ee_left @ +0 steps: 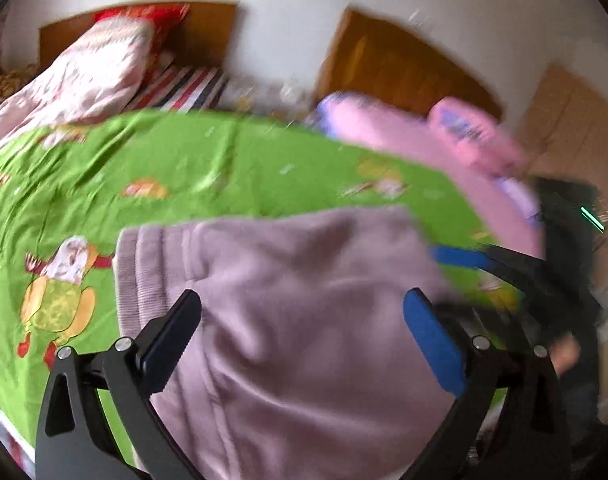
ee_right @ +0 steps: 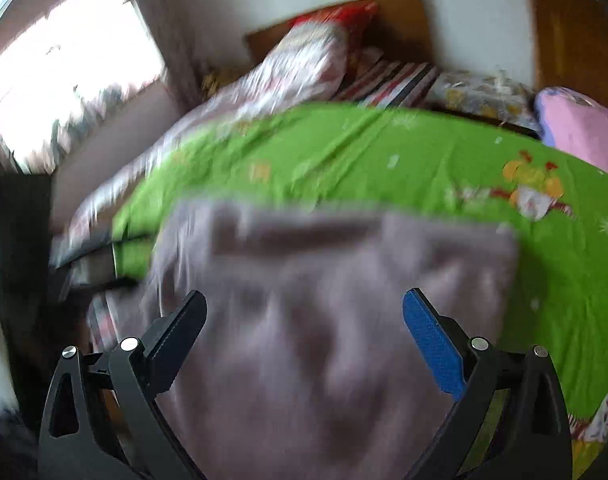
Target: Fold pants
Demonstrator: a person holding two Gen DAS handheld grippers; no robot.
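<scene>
While both views are smeared by motion blur, the layout can be read:

Pants: the mauve fleece pants (ee_left: 288, 320) lie flat on the green bedspread (ee_left: 224, 168), ribbed waistband (ee_left: 140, 276) toward the left in the left wrist view; from the right wrist view they appear as a blurred block reaching the bed's near edge.

Left gripper: the left gripper (ee_left: 304, 328) hangs over the pants with jaws spread wide, nothing pinched between them.

Right gripper: the right gripper (ee_right: 304, 328) is likewise wide open and empty, the cloth below it, not clamped; its tip also shows at the right of the left wrist view.

Fold state: my judgement is that one fold is laid and the cloth is released; how many layers lie there cannot be told.

Risk, slipping: the near part seems to overhang the bed edge; its weight could drag the fold open.

Risk, grab: closing onto the soft fleece blindly could take one layer only, or catch the bedspread too.

Risk, creases: the bedspread is rumpled, so wrinkles may get folded in.

Nearby: a pink pillow (ee_left: 444, 136) sits at the far right, a floral quilt (ee_left: 88, 68) and striped sheet (ee_left: 188, 88) beyond; all well apart from the pants.

Obstruction: nothing lies on the pants.
</scene>
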